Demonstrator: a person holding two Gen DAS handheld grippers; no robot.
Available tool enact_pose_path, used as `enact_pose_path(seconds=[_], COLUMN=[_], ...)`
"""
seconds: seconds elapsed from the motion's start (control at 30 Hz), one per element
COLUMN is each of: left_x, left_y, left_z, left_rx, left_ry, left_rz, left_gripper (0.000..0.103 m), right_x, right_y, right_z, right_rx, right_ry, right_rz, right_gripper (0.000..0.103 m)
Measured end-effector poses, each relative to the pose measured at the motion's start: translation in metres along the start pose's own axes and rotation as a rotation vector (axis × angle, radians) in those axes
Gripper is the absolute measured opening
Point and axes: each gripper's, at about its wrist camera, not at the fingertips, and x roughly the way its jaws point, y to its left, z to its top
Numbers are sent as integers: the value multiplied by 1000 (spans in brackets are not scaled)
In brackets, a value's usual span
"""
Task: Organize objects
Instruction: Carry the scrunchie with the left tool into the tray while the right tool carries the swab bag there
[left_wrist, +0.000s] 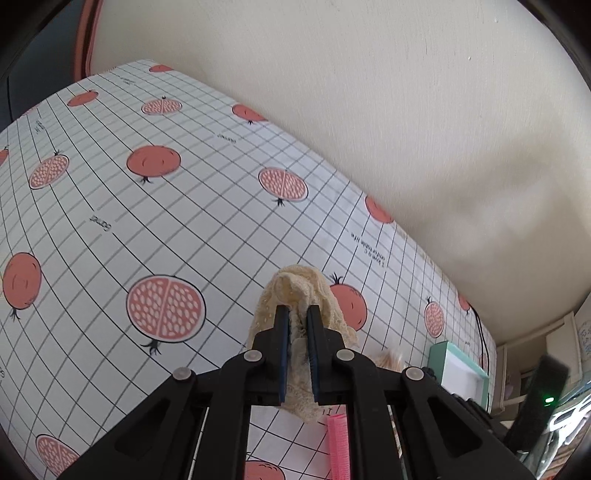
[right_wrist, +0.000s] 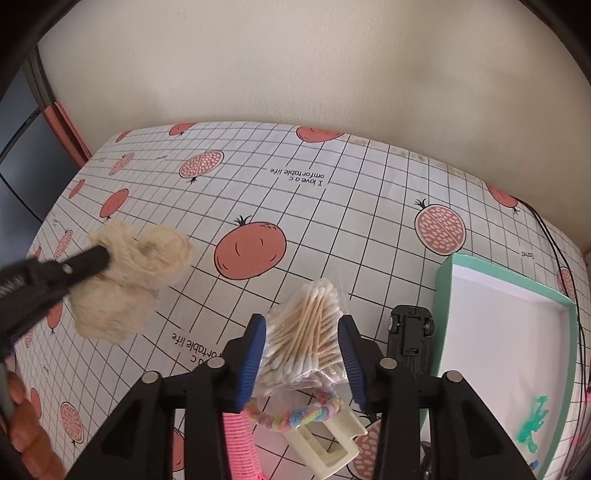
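My left gripper (left_wrist: 298, 314) is shut on a beige knitted cloth (left_wrist: 295, 291) and holds it off the pomegranate-print tablecloth (left_wrist: 192, 221). The right wrist view shows that same left gripper (right_wrist: 98, 258) at the left, with the cloth (right_wrist: 122, 280) hanging from it. My right gripper (right_wrist: 302, 321) stands open over a clear bag of cotton swabs (right_wrist: 310, 332). The bag lies on the tablecloth (right_wrist: 332, 206) between the blue pads (right_wrist: 255, 354), which do not press on it.
A pastel hair tie (right_wrist: 295, 415), a cream hair clip (right_wrist: 325, 443) and a pink comb (right_wrist: 240, 443) lie under the right gripper. A black toy car (right_wrist: 410, 332) sits beside a teal box (right_wrist: 448, 280) holding a green item (right_wrist: 533, 424). A black cable (right_wrist: 554, 240) runs along the right edge.
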Motion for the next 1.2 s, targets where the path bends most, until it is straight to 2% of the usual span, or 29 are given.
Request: enact_pose_path(seconds=[0.07,0.27,0.43,0.57,0.6,0.63,0.7,0.73,0.77,0.87,1.03,1.07,1.2], left_x=[-5,-10,-7,-7,-7,-7,-8,-8,-8,-8,-9,-9,-11], left_y=[2,6,12,14,14,14,13,13,13,13,12,12,8], left_z=[2,4,4,4,4,4,5,5,5,4,5,4,3], left_rx=[-3,3,1,1,53,56,58,62,64,69,84,86,104], left_ry=[-7,-11,4,9,46,48,47,49,50,52,58,59,64], left_rz=[-7,-12,-13,-14,-43,-44,-43,-45,-46,-47,-55,-57,-67], left_gripper=[10,10,10,10,10,10,10,10,10,10,10,10,10], right_x=[5,20,27,30,30,30,30,29,29,27,22,20,6], right_y=[2,5,10,15,16,16,17,17,16,15,11,11,8], right_z=[-2,-6,-8,-8,-8,-8,-8,-8,-8,-8,-8,-8,-9], right_rx=[-9,-22,-38,-54,-58,-61,-64,-63,-63,-62,-49,-47,-42], right_ry=[7,29,37,35,34,32,31,29,29,28,15,9,-18], right_rz=[-4,-13,-22,-39,-42,-44,-45,-49,-55,-55,-41,-37,-26], right_gripper=[60,72,79,80,80,80,80,74,65,59,54,42,41])
